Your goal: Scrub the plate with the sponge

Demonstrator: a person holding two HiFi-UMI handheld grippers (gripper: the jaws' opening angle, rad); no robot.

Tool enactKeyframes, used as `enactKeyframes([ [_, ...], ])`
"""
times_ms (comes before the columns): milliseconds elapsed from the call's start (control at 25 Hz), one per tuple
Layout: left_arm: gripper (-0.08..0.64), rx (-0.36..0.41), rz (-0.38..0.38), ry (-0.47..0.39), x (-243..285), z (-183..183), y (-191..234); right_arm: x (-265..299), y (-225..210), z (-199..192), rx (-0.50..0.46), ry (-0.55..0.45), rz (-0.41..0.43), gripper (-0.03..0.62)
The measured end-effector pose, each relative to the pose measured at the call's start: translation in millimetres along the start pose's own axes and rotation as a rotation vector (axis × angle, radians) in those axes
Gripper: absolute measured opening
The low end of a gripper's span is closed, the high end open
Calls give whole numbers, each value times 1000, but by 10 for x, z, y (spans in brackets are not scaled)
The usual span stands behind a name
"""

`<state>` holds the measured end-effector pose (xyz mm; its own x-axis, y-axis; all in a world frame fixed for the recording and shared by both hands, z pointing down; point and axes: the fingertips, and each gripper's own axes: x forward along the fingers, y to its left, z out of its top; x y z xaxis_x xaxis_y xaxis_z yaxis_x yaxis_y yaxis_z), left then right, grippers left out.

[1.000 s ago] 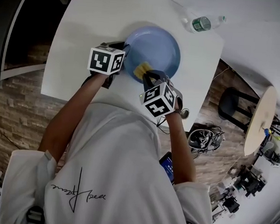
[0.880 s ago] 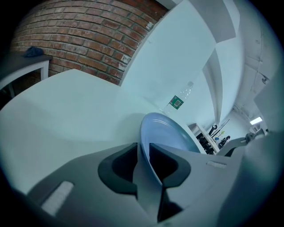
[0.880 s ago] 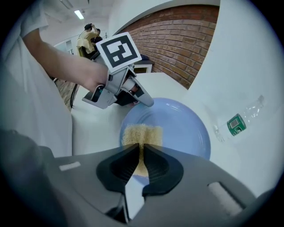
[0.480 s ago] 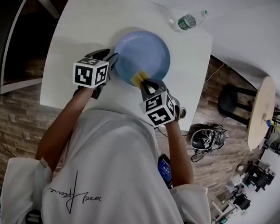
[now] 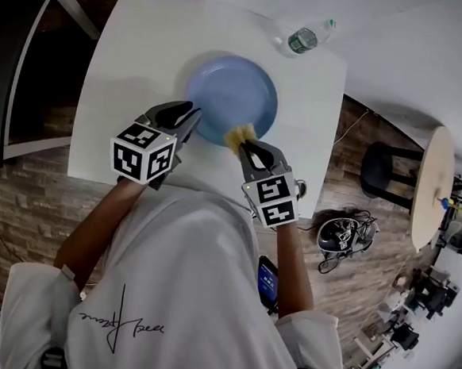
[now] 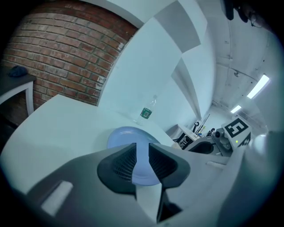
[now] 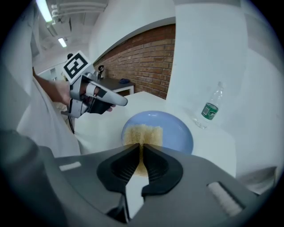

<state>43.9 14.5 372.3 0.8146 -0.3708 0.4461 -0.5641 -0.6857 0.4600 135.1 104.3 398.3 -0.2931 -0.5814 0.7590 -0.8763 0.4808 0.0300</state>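
Right tongs (image 7: 140,149) pinching sponge (image 7: 143,132) by plate (image 7: 176,128), left tongs (image 6: 142,150) parted, just closing, empty

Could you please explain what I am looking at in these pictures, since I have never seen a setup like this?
There is no robot here: a person holds a hand-operated gripper in each hand. The wide picture comes from a camera on the person's head, looking steeply down. The other two come from cameras riding on the grippers, each looking along its own fingers. The marker cubes are part of the grippers. On the white table are a blue plate and, farther off, a clear water bottle. The right gripper is shut on a yellow sponge, held at the plate's near rim. The left gripper holds nothing: its fingers have just been closing somewhat but stand apart, with only the plate showing through the gap.
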Motion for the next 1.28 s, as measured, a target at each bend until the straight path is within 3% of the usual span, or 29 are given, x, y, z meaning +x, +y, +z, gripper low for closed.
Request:
enactKeyframes([
  [400, 60, 115, -23, -92, -304, 296, -337, -589, -173, 139, 189, -212, -45, 29],
  [760, 14, 194, -70, -223, -634, 743, -859, -1205, -239, 394, 281, -402, -63, 25],
  [1040, 12, 209, -81, -341, -876, 969, -1084, -1482, -180, 574, 293, -441, -55, 25],
  [1280, 14, 227, -88, -344, -1136, 1052, -1098, -1610, 86, 822, 248, -468, -27, 25],
])
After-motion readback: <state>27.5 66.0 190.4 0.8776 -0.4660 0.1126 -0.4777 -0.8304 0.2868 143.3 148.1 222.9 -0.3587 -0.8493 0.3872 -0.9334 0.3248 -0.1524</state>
